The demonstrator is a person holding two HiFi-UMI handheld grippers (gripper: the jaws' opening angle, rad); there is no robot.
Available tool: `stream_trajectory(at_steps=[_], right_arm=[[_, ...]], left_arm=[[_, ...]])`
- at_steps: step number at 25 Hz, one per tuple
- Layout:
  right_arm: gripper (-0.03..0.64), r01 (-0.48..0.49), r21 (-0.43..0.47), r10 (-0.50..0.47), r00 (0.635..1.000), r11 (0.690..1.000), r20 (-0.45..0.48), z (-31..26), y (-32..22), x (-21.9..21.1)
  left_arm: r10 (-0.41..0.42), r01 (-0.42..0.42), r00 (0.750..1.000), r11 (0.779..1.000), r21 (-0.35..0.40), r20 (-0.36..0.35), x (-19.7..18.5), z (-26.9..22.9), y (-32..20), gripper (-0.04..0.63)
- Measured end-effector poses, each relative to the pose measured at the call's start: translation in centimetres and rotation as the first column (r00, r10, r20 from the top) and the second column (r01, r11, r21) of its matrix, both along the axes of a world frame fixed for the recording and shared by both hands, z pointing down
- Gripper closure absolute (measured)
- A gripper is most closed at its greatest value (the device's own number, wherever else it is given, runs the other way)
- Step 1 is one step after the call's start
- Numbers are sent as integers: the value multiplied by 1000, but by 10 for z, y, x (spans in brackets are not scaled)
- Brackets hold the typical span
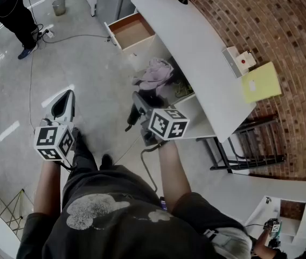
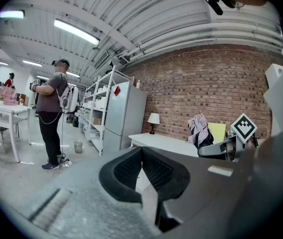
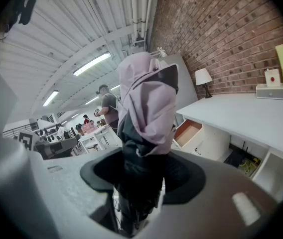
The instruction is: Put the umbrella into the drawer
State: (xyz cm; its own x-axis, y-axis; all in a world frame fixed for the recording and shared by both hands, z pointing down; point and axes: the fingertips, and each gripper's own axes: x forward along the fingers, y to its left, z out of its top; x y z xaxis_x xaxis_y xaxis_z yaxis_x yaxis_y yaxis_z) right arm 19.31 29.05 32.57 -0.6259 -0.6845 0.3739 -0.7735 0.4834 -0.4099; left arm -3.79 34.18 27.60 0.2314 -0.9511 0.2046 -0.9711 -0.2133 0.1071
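- The umbrella point(image 3: 149, 98) is folded but unstrapped: loose lilac canopy billows above a darker, tighter bundle. It is held in the air in front of the white desk point(image 1: 196, 42), pointing away from the person.
- It is probably light, with a stiff shaft and ribs inside soft, slippery cloth. A grip on cloth alone would likely slide or let it droop.
- The firm dark part low on the bundle looks like the best place to hold it, and the right gripper point(image 3: 141, 176) has it there, with its jaws standing wide and clamped around that dark section.
- The free lilac folds hang outside the grip and could snag on a drawer edge, so going in lengthwise, tip first, seems safest.
- The left gripper point(image 2: 141, 153) has its jaws pressed together on nothing. It hangs out to the left, well apart from the umbrella.
- The drawer point(image 1: 133, 31) stands pulled open at the desk's far end, beyond the umbrella and well apart from it. What shows of its inside is bare.
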Motion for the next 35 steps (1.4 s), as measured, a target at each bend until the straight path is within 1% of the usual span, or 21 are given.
stream_trajectory(at_steps=[7,11,16,21,27,35], right_arm=[[380,6,12,-6,1000,1000,-2,-9,10,-4],[380,0,2,0,1000,1000,-11,-5,14,-4],[380,-7,-13,7,1000,1000,-13,0,15,-9],[380,-23,-8,23,1000,1000,-12,-5,-1,-19],[380,-46,9,46,999,999,-21,-13,-35,-43],[379,-103,0,103,994,995,-47,-12,-109,-92]], left_arm=[[6,-6,1000,1000,-4,-5,2,-1,10,584],[12,-12,1000,1000,-16,-6,1,4,16,584],[-4,4,1000,1000,-23,-15,-13,10,19,584],[-15,14,1000,1000,-23,-21,-33,9,12,584],[-17,17,999,1000,-8,-29,-70,7,-20,584],[59,-60,997,998,-20,-42,-119,13,-106,584]])
